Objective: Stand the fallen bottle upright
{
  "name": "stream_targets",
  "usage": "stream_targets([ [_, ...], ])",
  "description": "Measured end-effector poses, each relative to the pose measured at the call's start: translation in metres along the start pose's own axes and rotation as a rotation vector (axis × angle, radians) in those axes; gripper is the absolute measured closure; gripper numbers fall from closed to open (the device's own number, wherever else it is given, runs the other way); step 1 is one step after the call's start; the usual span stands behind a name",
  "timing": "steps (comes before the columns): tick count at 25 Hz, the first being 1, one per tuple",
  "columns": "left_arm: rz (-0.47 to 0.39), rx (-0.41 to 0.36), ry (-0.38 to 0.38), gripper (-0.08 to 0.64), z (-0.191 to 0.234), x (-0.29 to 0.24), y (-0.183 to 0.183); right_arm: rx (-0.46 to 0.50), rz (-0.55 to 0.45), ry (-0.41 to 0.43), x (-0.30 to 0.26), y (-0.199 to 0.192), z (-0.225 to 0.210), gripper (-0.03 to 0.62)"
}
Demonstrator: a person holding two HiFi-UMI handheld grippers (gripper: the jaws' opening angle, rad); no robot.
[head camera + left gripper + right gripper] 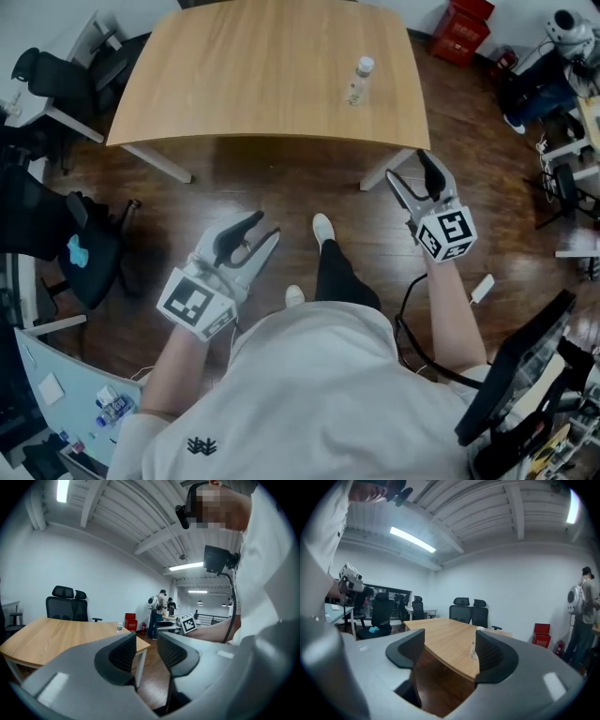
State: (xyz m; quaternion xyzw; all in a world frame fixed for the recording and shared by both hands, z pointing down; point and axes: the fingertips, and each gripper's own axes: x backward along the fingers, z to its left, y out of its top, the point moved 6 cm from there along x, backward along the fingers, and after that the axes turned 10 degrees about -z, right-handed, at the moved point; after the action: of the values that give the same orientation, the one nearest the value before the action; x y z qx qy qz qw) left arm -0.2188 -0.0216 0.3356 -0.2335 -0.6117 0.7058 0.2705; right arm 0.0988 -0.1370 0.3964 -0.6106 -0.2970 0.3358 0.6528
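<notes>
Standing upright on table (234, 84): bottle (358, 81); left gripper (264, 226), right gripper (409, 167) fingers apart, empty

Dark wooden floor (281, 187), white walls (525, 583), ceiling strip lights (412, 539). Black office chairs (469, 611) stand beyond the far edge of a light wooden table (234, 75).
</notes>
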Motion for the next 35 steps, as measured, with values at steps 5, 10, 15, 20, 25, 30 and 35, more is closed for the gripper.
stream_targets([
  [5, 0.02, 0.007, -0.04, 0.424, -0.042, 0.024, -0.014, -0.012, 0.05, 0.0, 0.1, 0.028, 0.06, 0.276],
  [10, -0.003, -0.035, -0.071, 0.425, -0.083, 0.032, -0.011, -0.021, 0.047, 0.009, 0.166, 0.038, 0.097, 0.276],
  [15, -0.017, -0.036, -0.071, 0.425, -0.163, 0.041, -0.021, -0.023, 0.014, 0.064, 0.242, 0.051, 0.128, 0.276],
  [20, -0.014, 0.002, -0.052, 0.425, -0.254, 0.055, -0.038, -0.01, -0.003, 0.124, 0.324, 0.056, 0.15, 0.276],
  [25, 0.037, 0.015, -0.045, 0.425, -0.322, 0.076, -0.051, -0.021, 0.018, 0.142, 0.386, 0.054, 0.165, 0.285],
  [30, 0.061, 0.001, -0.061, 0.425, -0.358, 0.083, -0.052, -0.049, 0.009, 0.124, 0.422, 0.053, 0.173, 0.29],
  [35, 0.058, -0.008, -0.071, 0.425, -0.372, 0.086, -0.052, -0.043, 0.016, 0.128, 0.432, 0.051, 0.181, 0.293],
])
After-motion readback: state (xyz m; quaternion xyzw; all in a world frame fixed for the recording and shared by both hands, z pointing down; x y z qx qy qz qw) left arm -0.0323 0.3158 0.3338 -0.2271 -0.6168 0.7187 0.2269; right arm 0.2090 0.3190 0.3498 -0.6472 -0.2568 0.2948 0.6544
